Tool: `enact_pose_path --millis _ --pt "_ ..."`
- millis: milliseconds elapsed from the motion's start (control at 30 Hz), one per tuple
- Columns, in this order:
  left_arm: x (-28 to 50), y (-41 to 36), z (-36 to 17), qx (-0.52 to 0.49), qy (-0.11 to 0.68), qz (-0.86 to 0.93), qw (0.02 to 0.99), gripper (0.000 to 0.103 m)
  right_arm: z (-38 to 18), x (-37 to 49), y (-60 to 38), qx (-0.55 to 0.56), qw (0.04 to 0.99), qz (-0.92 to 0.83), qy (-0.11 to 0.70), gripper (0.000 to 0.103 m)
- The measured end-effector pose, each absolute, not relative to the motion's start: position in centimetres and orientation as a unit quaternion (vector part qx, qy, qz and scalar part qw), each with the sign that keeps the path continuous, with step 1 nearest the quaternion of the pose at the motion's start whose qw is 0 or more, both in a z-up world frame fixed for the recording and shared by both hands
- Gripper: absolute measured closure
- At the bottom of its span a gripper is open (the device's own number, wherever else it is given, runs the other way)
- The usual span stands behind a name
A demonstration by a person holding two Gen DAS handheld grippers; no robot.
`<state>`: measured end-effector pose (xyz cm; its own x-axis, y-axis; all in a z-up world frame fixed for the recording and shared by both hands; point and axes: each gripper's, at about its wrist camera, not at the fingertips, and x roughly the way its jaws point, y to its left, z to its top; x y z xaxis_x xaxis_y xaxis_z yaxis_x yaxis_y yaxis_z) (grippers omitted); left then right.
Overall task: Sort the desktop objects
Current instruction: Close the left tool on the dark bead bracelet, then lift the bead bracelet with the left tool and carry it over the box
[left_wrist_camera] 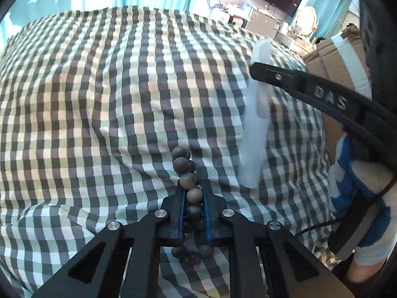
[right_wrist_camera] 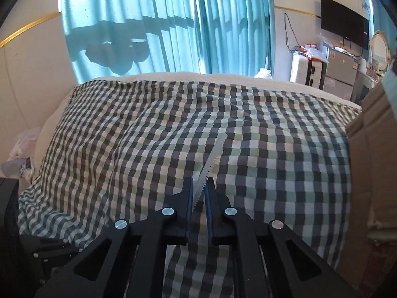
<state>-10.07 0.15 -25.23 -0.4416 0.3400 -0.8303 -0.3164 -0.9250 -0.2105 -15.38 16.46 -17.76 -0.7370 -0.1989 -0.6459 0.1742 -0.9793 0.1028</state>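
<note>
On my left, the left claw (left_wrist_camera: 194, 193) is clamped on a string of dull brown beads (left_wrist_camera: 188, 180); the blue pads (left_wrist_camera: 206, 213) press on the beads from both sides, with several beads sticking out past the tips and a few more hanging below the claw. The beads lie on a bed covered with a checked cloth (left_wrist_camera: 99, 99) in grey, white and pale green. To the right of the beads, in the left wrist view, I see a white comb (left_wrist_camera: 255, 124) standing nearly on end, gripped near its top by the black fingers of the right claw (left_wrist_camera: 260, 70), and a hand in a blue and white glove (left_wrist_camera: 357, 188) holding that tool. In the right wrist view the same claw (right_wrist_camera: 198, 188) is closed on the comb (right_wrist_camera: 211, 164), whose toothed edge runs away from the tips over the cloth. A cardboard box (right_wrist_camera: 372, 149) stands at the far right edge.
</note>
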Motion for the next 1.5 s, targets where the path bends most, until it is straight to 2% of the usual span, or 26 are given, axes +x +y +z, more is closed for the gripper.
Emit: enact_pose_path --millis 367,767,900,933,1000,1033,1067,1200,1267,1300,1400,1433,1467,1500 --pt "-10.0 -0.3 -20.0 -0.445 -0.036 0.875 0.188 0.091 -12.3 -9.8 16.7 0.292 0.092 -0.952 -0.002 0.1" --pt "-6.1 -0.7 -12.0 -0.341 -0.008 0.923 0.177 0.091 -5.2 -2.7 16.8 0.208 0.096 -0.974 0.003 0.1" --pt "-6.1 -1.1 -11.2 -0.345 -0.011 0.921 0.177 0.091 -3.7 -0.7 16.9 0.192 0.095 -0.977 0.006 0.1" --pt "-5.8 -1.8 -11.4 -0.351 -0.013 0.921 0.17 0.088 -3.3 -0.2 17.0 0.186 0.093 -0.978 0.006 0.1" --pt "-6.4 -2.1 -12.8 -0.377 -0.031 0.91 0.168 0.071 -2.5 0.6 17.0 0.177 0.093 -0.98 0.006 0.1" --pt "-6.8 -2.0 -13.8 -0.393 -0.036 0.904 0.164 0.053 -2.1 0.9 17.1 0.17 0.092 -0.981 0.007 0.1" --pt "-7.0 -1.9 -14.6 -0.406 -0.035 0.9 0.156 0.042 -1.6 1.3 17.1 0.162 0.093 -0.982 0.007 0.1" --pt "-7.8 -0.4 -18.7 -0.466 -0.029 0.873 0.142 0.035 -0.1 2.6 17.6 0.139 0.096 -0.986 0.005 0.1" --pt "-7.5 -0.2 -21.3 -0.49 -0.031 0.861 0.134 0.024 0.4 3.1 17.8 0.132 0.099 -0.986 0.003 0.1" --pt "-7.9 0.2 -22.4 -0.505 -0.028 0.853 0.126 0.023 0.6 3.3 18.0 0.129 0.099 -0.987 0.001 0.1" --pt "-8.2 1.3 -24.5 -0.518 -0.004 0.847 0.12 0.023 0.8 3.9 18.9 0.125 0.1 -0.987 -0.004 0.1" --pt "-8.1 1.4 -24.5 -0.51 0.001 0.852 0.122 0.032 0.9 4.0 19.0 0.124 0.1 -0.987 -0.006 0.1" --pt "-8.0 1.2 -24.1 -0.499 -0.006 0.857 0.124 0.065 0.9 4.0 19.2 0.123 0.1 -0.987 -0.008 0.1" --pt "-7.7 0.6 -23.4 -0.48 -0.031 0.868 0.121 0.079 1.0 4.1 19.3 0.121 0.101 -0.987 -0.01 0.1"
